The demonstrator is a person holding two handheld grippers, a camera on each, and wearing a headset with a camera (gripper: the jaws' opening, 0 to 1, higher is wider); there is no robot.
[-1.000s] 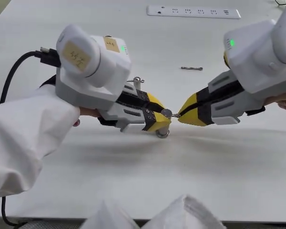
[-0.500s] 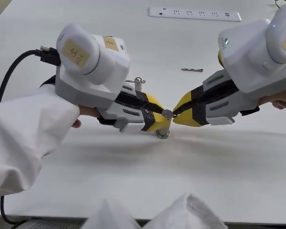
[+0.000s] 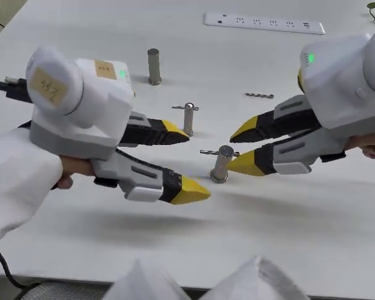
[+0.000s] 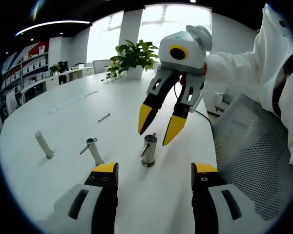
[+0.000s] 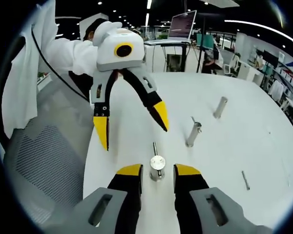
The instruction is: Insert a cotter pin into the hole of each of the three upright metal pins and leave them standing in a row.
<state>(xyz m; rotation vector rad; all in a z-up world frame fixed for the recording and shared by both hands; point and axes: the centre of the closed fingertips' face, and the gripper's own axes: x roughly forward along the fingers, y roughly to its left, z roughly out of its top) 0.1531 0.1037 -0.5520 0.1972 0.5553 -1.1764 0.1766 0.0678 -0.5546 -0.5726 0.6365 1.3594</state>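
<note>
**Operator:** State the change at the nearest station.

**Checker:** Both tools have released. Half a second ago the left tool (image 3: pixel 197 164) and the right tool (image 3: pixel 232 152) were closed together on the short grey steel pin with a flanged base (image 3: pixel 222 165). Now each has its yellow-tipped jaws spread, holds nothing, and has backed off to its own side. The right tool's lower tip is just beside the pin.

**Operator:** Meaning for the task?

**Checker:** The thin wire cotter pin (image 3: pixel 209 152) sits in the pin's head unaided, so this insertion reads as complete. Whether it passes fully through cannot be confirmed, because the right tool's tip hides the far side.

**Operator:** Orientation?

**Checker:** The nearest steel pin stands upright on the white desk (image 3: pixel 175 250), long axis vertical. Its cotter pin lies level, crosswise to the steel pin, with the free end pointing toward the left tool. In the right gripper view it runs straight away from that tool.

**Operator:** Farther out?

**Checker:** The middle grey steel pin (image 3: pixel 189 119) stands upright, with a looped cotter pin (image 3: pixel 180 107) crosswise through its top, pointing the same way. The far grey steel pin (image 3: pixel 153 66) stands bare. One loose cotter pin (image 3: pixel 259 95) lies flat on the desk, well apart to the right, toward the white power strip (image 3: pixel 262 24). Judged status: two of three fitted, and the far pin remains.
</note>
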